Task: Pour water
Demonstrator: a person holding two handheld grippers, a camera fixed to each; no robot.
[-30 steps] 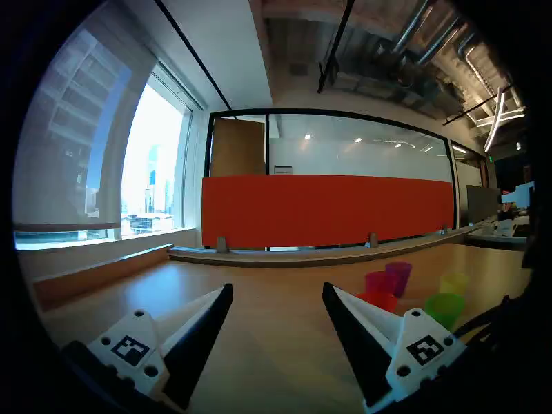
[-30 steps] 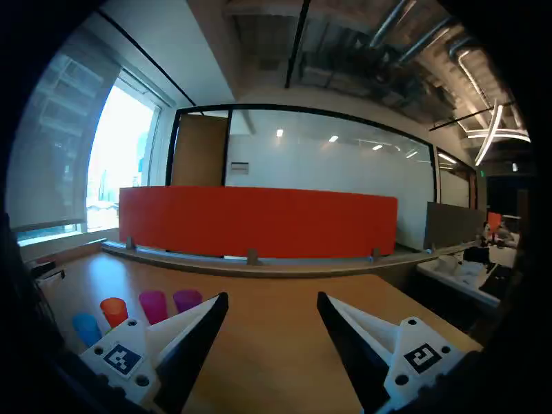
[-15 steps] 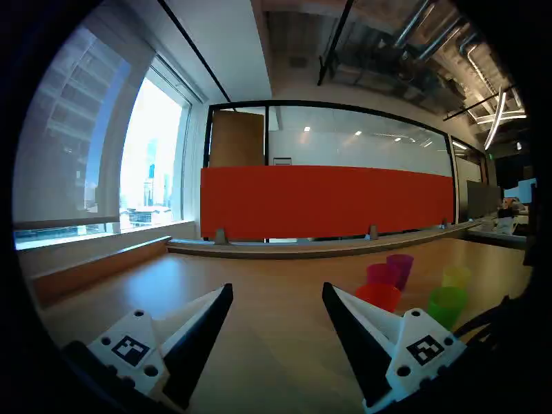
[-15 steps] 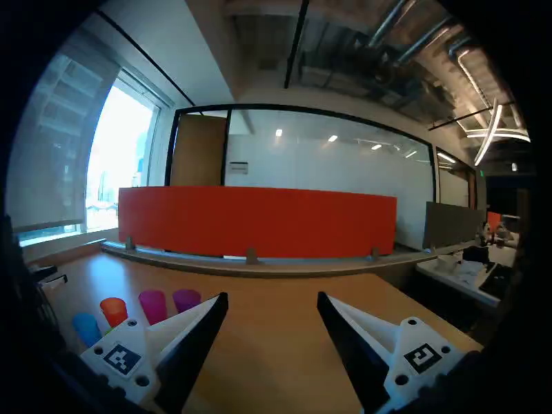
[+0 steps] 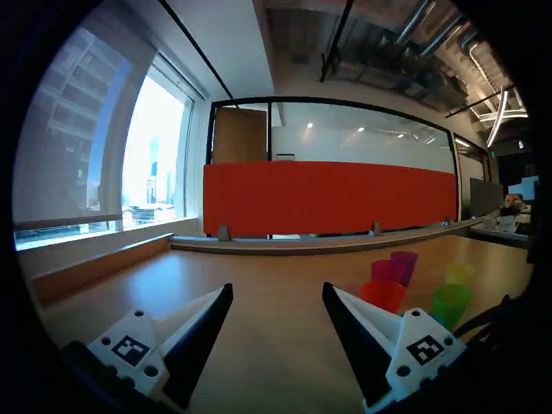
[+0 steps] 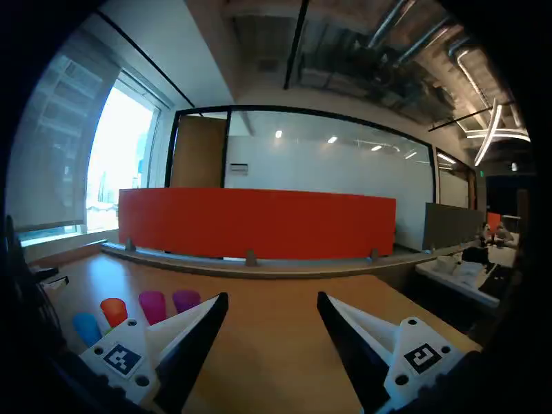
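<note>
Cups (image 5: 395, 272) not held: left gripper (image 5: 276, 286) spread wide, nothing between its fingers (image 5: 200, 324). Finger bodies are white wedges with black inner faces and a square black-and-white marker on each. It is held level, low over the table (image 5: 276, 345), pointing along it. Right gripper (image 6: 271, 295): same build, same level pose, also wide and holding nothing. Table is smooth light wood with a faint sheen.

Left gripper view, right of the right finger: green cup (image 5: 451, 303) and orange cup (image 5: 381, 295) nearest; yellow cup (image 5: 460, 274), magenta cup (image 5: 383, 270) and purple cup (image 5: 404, 265) behind. Right gripper view, left of the left finger: blue cup (image 6: 86, 328), then orange, magenta, purple in a receding row. All are small tapered plastic tumblers, upright, long axis vertical, mouths up, close together; cannot tell if they touch, or their contents.

Beyond: matte orange-red divider panel (image 5: 331, 196) at the table's far edge, glass wall (image 5: 359, 141), exposed ceiling pipes (image 5: 428, 27)
</note>
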